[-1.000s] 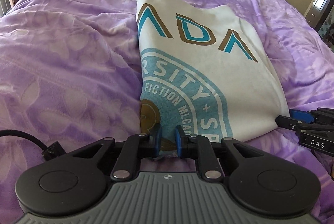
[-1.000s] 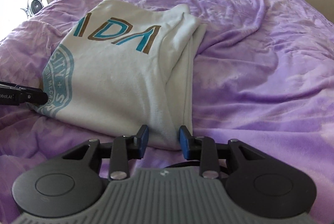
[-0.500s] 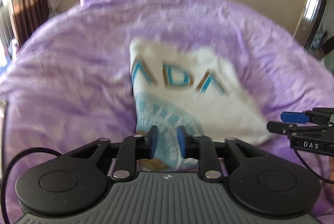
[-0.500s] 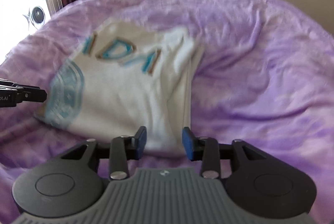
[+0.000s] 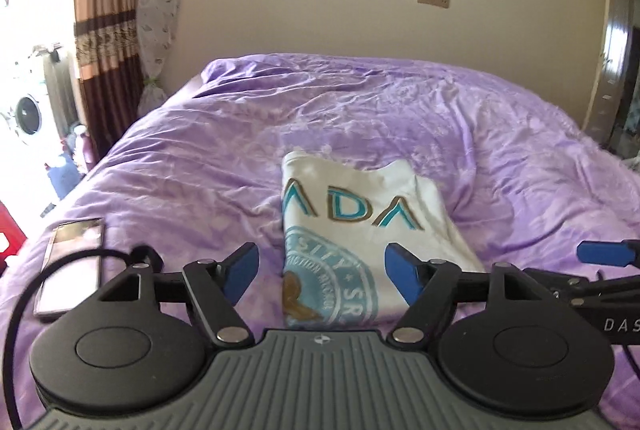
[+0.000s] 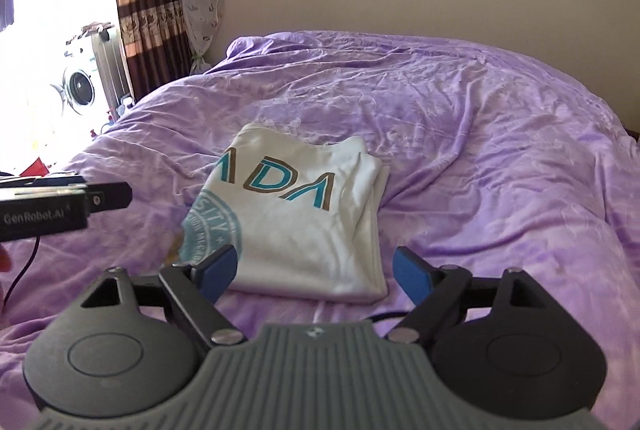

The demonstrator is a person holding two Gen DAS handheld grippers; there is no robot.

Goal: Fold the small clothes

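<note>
Both claws, left claw [image 5: 321,272] and right claw [image 6: 314,272], spread wide, empty, above folded shirt [image 6: 304,218] on bed [image 6: 480,157]; phone [image 5: 72,262] only in left view.

Each black gripper [image 5: 321,270] has blue pads [image 6: 218,270], silver screws, ribbed grey housing

The left gripper [image 5: 322,276] hangs above the purple bedspread [image 5: 500,133] with its blue fingers spread wide, holding nothing. Beyond it a folded white shirt [image 5: 352,226] lies flat on the bed. A phone [image 5: 72,262] rests on the bedspread at the left. The right gripper's blue fingertip [image 5: 604,253] enters from the right edge.
</note>
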